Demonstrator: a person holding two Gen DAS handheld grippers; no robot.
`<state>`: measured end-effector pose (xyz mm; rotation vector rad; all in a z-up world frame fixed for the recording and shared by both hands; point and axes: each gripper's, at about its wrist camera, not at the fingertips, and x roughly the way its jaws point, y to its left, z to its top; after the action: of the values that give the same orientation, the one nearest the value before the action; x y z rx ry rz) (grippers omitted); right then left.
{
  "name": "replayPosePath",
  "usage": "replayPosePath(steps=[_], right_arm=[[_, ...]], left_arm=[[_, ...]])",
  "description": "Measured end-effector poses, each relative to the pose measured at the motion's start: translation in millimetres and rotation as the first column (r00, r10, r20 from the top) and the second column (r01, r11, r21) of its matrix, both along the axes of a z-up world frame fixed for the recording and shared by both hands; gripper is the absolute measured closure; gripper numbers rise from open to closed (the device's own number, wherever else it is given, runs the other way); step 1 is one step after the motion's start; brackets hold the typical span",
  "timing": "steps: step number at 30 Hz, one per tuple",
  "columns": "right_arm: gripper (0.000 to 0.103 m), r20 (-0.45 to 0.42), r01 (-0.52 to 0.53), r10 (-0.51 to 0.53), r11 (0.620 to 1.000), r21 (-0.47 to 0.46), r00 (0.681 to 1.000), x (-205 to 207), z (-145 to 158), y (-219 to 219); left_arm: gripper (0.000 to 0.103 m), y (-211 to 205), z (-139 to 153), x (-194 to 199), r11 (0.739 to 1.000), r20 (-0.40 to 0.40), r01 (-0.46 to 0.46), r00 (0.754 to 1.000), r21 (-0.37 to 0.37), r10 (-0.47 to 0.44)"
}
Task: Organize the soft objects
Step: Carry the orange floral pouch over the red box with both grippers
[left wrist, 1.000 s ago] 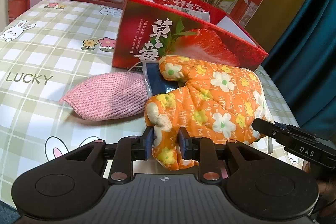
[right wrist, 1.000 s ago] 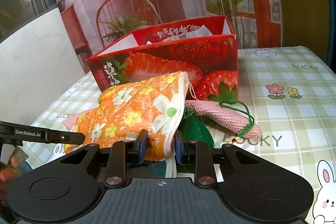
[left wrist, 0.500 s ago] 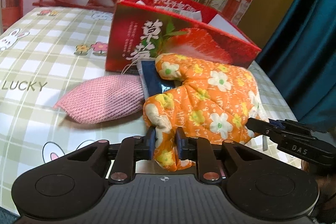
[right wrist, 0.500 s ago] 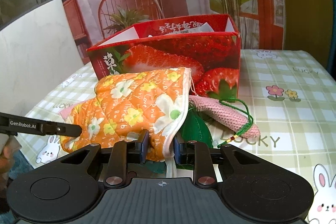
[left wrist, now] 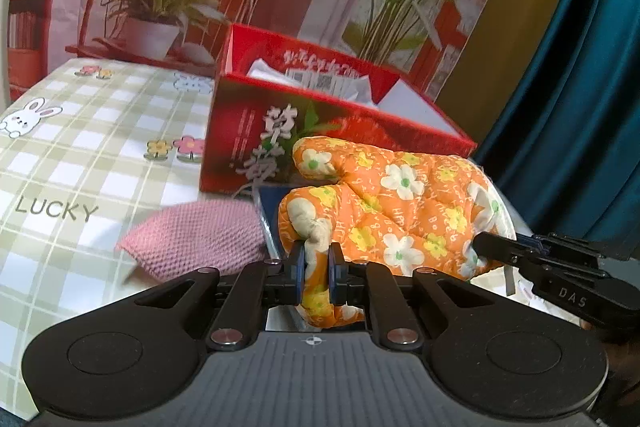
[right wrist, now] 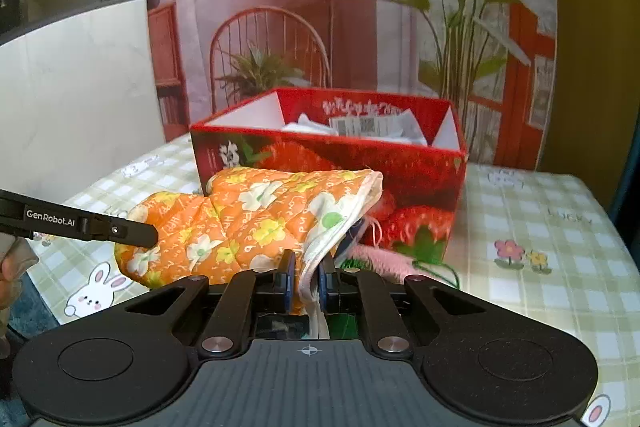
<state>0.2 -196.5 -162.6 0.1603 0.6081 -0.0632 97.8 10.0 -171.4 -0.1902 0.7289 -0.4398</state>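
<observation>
Hanging between two pinches, the orange floral oven mitt (left wrist: 400,203) sits just in front of the red strawberry box (left wrist: 320,131), its fingertip end clamped in the left gripper (left wrist: 317,277) and its white-lined cuff (right wrist: 340,227) clamped in the right gripper (right wrist: 308,281); both sets of jaws are squeezed nearly together on the quilted fabric. The right pinch takes only the thin cuff edge, so I judge it the likelier to slip if the two hands pull apart or rise unevenly, dropping that end.

At 9 o'clock of the mitt in the left view lies the pink knitted piece (left wrist: 196,235), and a dark blue item (left wrist: 270,205) pokes out from under the mitt; either could be dragged along. At 12 o'clock the box already holds white papers (right wrist: 360,125), and a sagging mitt could catch the near wall. Below is the checked tablecloth (left wrist: 80,163).
</observation>
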Motion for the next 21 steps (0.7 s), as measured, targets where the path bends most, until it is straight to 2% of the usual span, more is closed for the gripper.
replayPosePath(steps=[8,13,21], right_arm=[[0.093,0.090,0.004,-0.005,1.000,0.004,0.996,-3.9,16.7,-3.0],[0.093,0.128,0.004,-0.003,1.000,-0.010,0.992,1.0,29.1,-7.6],[0.093,0.130,0.001,0.004,0.999,-0.036,0.992,18.4,36.1,-16.4]], left_arm=[[0.091,5.0,27.4,-3.8,0.999,0.084,0.000,0.996,-0.033,0.003],[0.091,0.8,43.8,-1.2,1.000,0.144,0.020,0.989,-0.024,-0.016],[0.091,-4.0,52.5,13.3,0.999,0.147,0.036,0.989,-0.035,-0.031]])
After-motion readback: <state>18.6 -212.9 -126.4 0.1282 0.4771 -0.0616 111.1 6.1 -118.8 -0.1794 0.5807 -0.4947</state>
